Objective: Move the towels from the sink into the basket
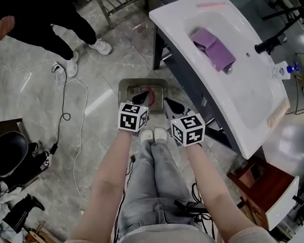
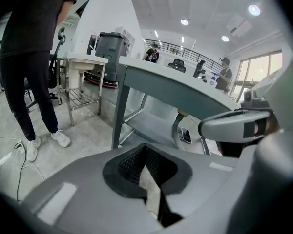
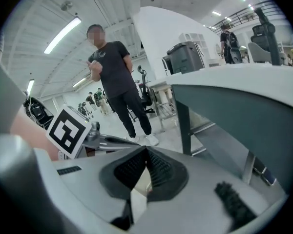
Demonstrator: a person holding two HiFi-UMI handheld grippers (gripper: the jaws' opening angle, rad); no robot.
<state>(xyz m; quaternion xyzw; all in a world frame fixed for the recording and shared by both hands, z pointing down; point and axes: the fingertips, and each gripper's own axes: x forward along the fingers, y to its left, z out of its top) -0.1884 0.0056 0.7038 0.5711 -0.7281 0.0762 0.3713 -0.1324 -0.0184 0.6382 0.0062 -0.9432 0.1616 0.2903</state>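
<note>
Two hand-held grippers, one towel outstanding.

Item 1, purple towel (image 1: pixel 213 47): lies crumpled in the bowl of the white sink (image 1: pixel 248 105), toward the end far from the person and short of the black tap (image 1: pixel 269 44). Neither gripper touches it.

Item 2, basket (image 1: pixel 124 85): metal, on the floor just beside the sink stand, in front of the person's shoes. Something red and something dark show inside, partly behind the left gripper. Whether these are towels I cannot tell.

Handling note (a judgement): the step in hand looks like the reach up to the sink for the purple towel.
- Part the jaws before arriving.
- Come over the sink's rim from above, not across its edge.
- Bite a raised fold near the towel's middle so the cloth hangs short.
- Lift clear of the rim before swinging toward the basket.
- Keep well off the tap.

Item 3, left gripper (image 1: pixel 141 96): held over the basket. Its ribbed pads (image 2: pixel 130 162) are pressed together at the tips, with nothing between them.

Item 4, right gripper (image 1: pixel 174 105): just beside the left, at the basket's sink-side edge. Its pads (image 3: pixel 159 167) are likewise closed on one another, empty.
</note>
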